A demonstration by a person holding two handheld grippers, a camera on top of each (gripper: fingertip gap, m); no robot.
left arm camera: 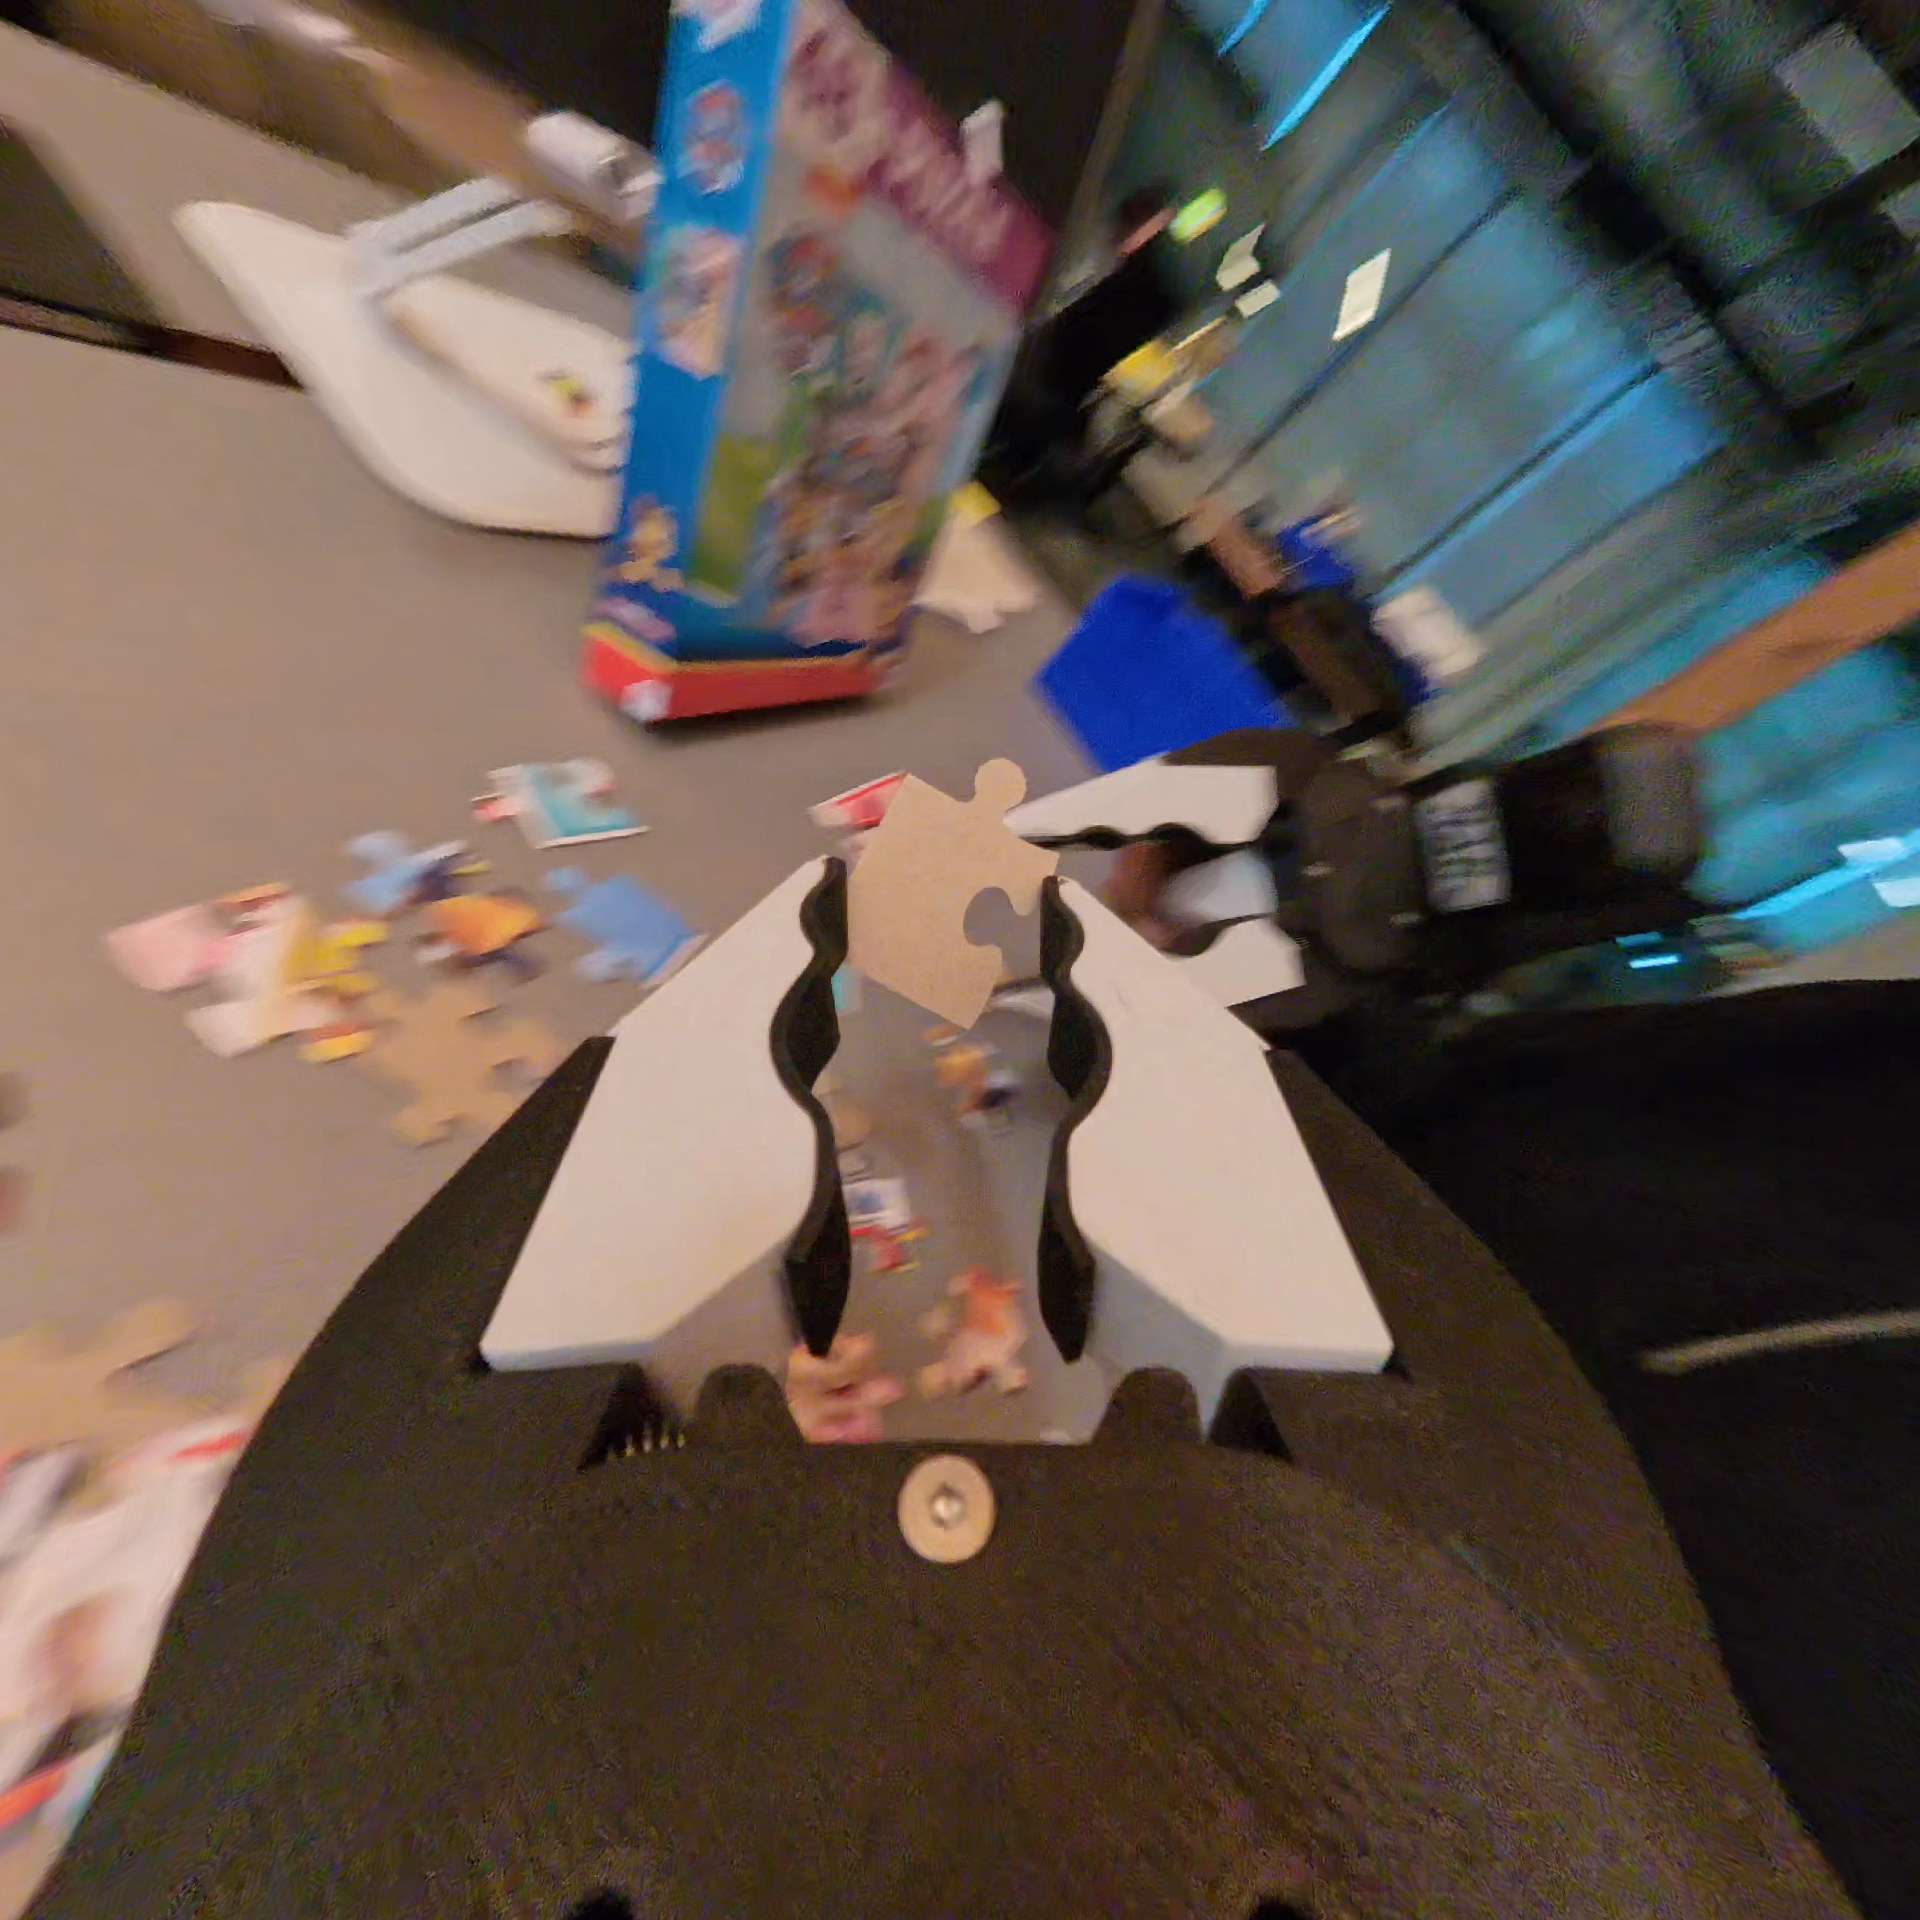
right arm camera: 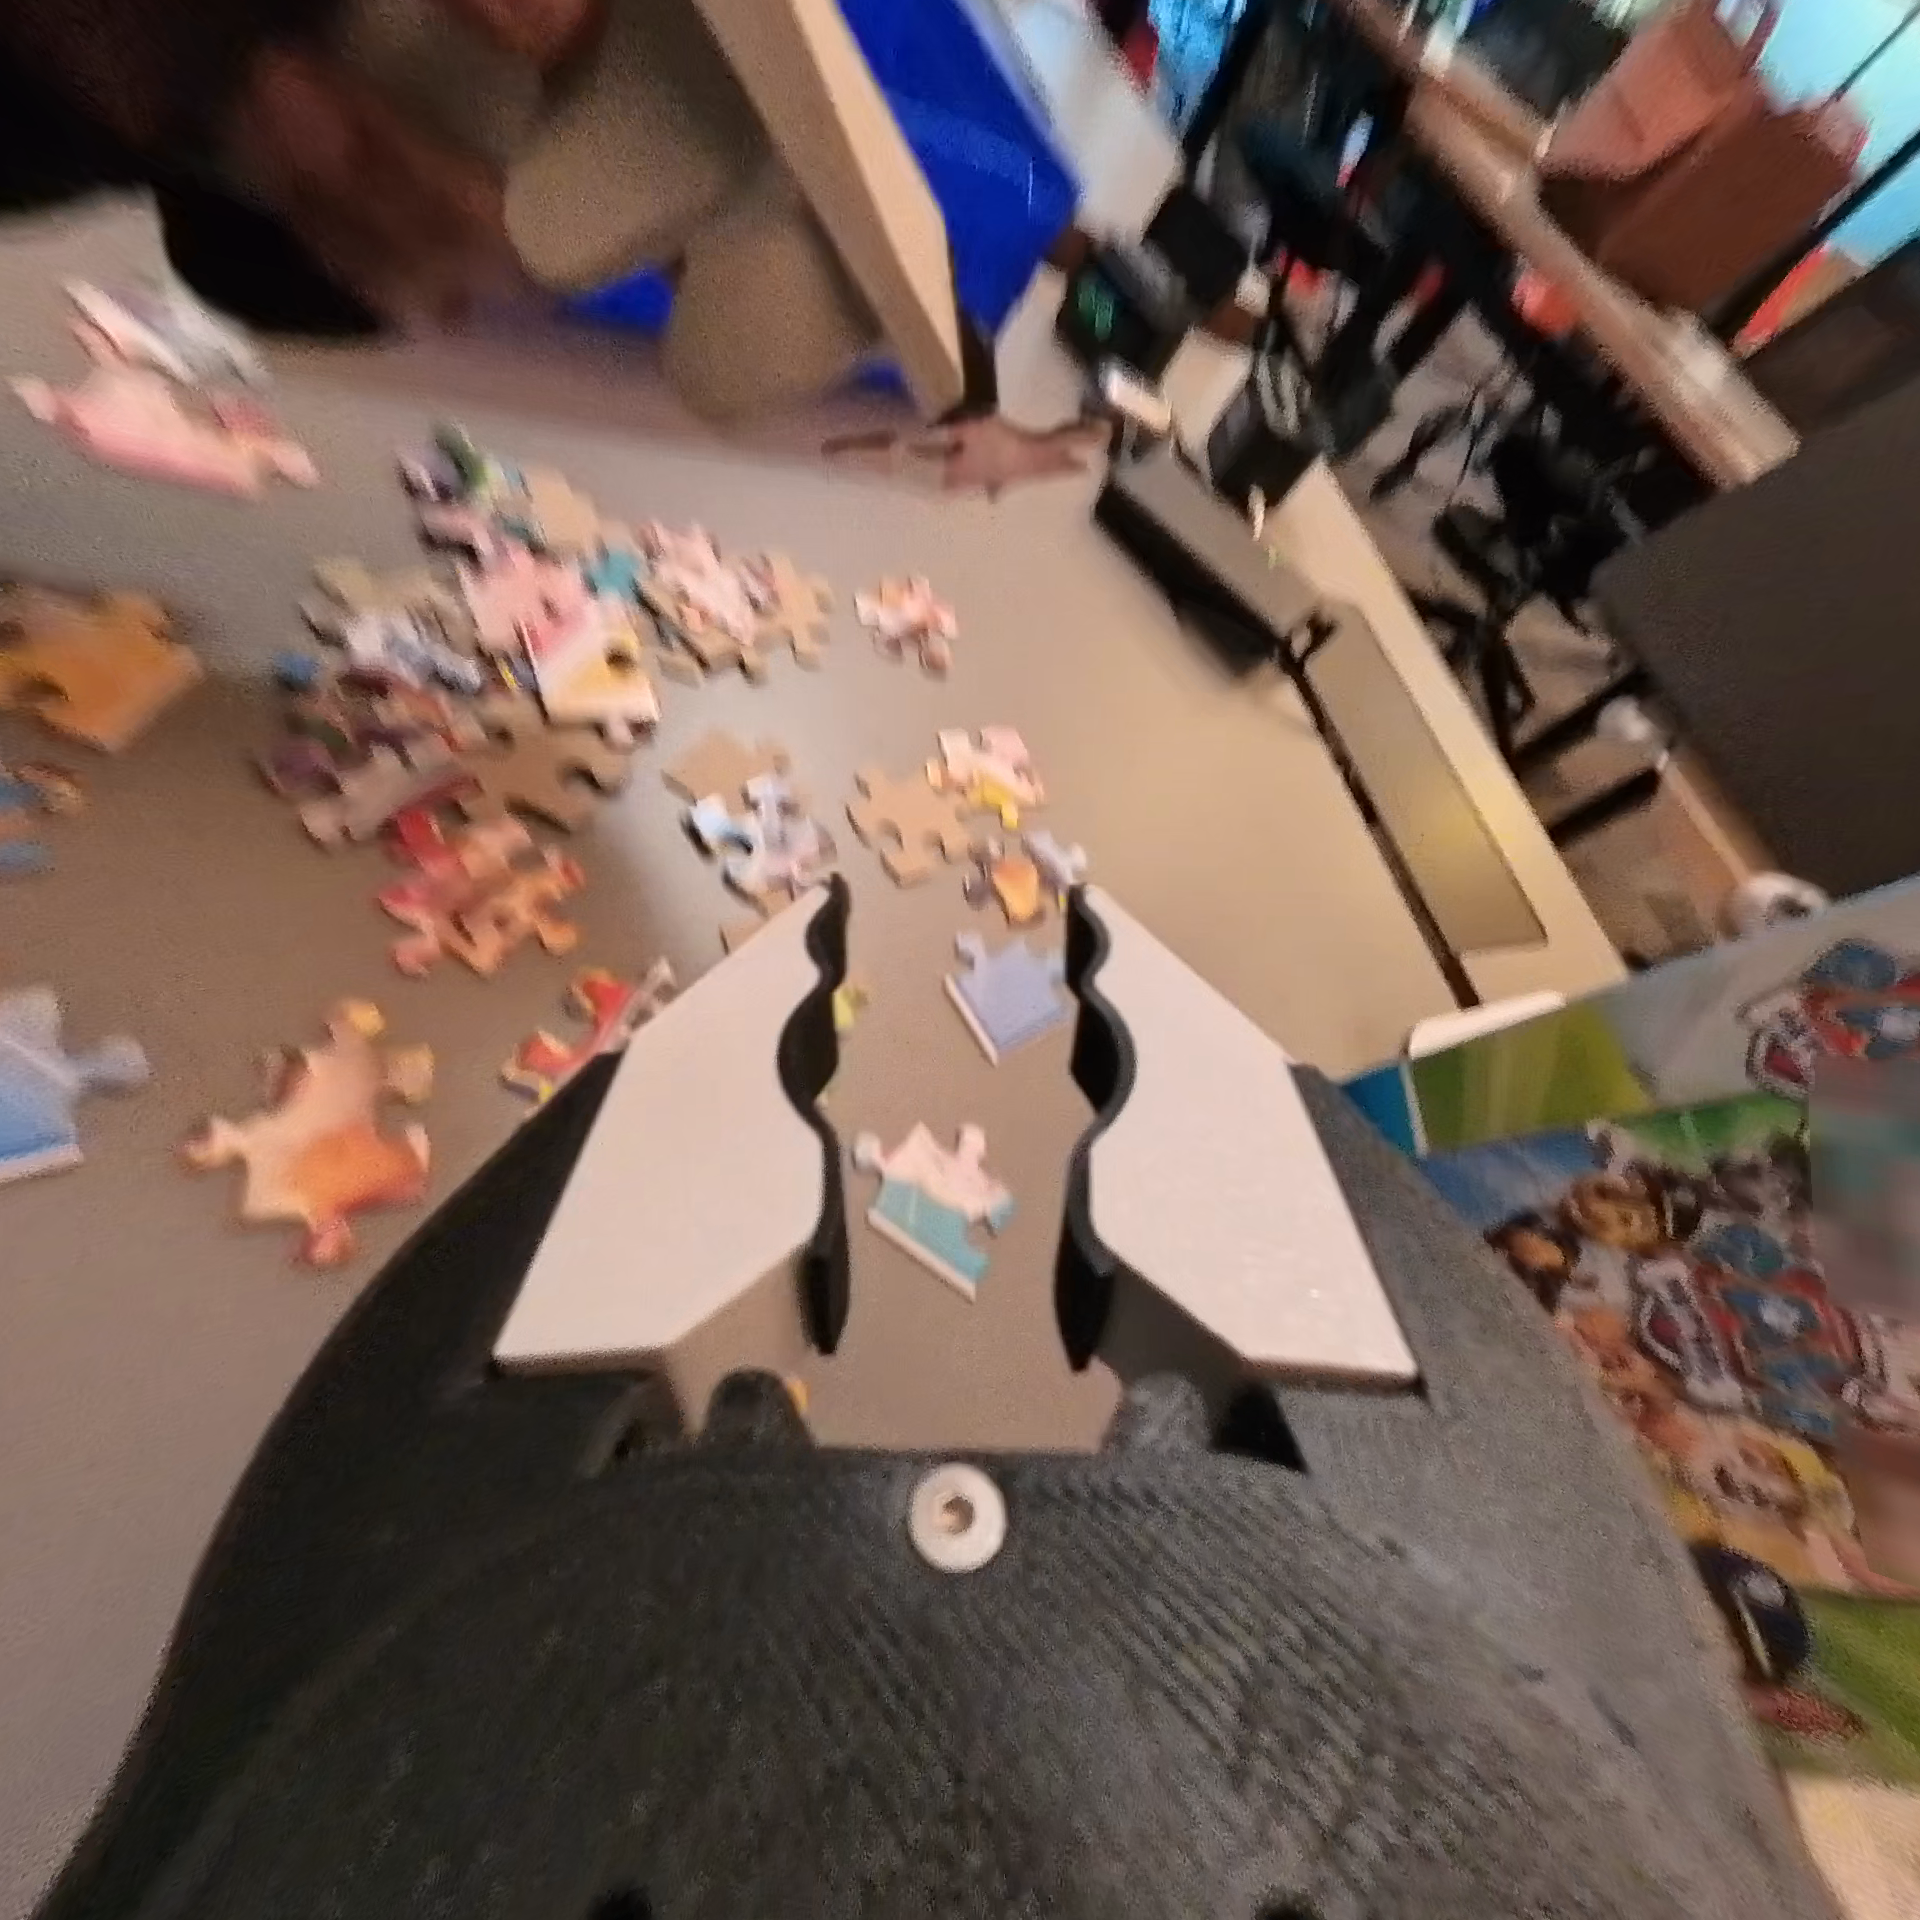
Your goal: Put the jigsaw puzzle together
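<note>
Bench [left arm camera: 208,623] from the left wrist view: carrying loose pieces [left arm camera: 416,935], scattered and mostly blurred, none plainly joined, beside an upright box [left arm camera: 810,364]. Pinching one piece [left arm camera: 935,904] in the left tongs [left arm camera: 940,883], raised clear of the bench, plain brown back facing the camera, pads [left arm camera: 821,935] pressing on its two opposite edges. Hovering just beside its knob, the right tongs [left arm camera: 1143,836].

Looking from the right wrist view: holding the right tongs [right arm camera: 951,894] spread and gripping nothing, above the bench [right arm camera: 1195,779]. Lying below and beyond, more loose pieces [right arm camera: 499,665], some picture up, some brown side up, heaped rather than fitted. Showing at the right edge, the printed box [right arm camera: 1662,1299]. Judging from this, sorting barely begun, nearly all pieces remaining unjoined.
</note>
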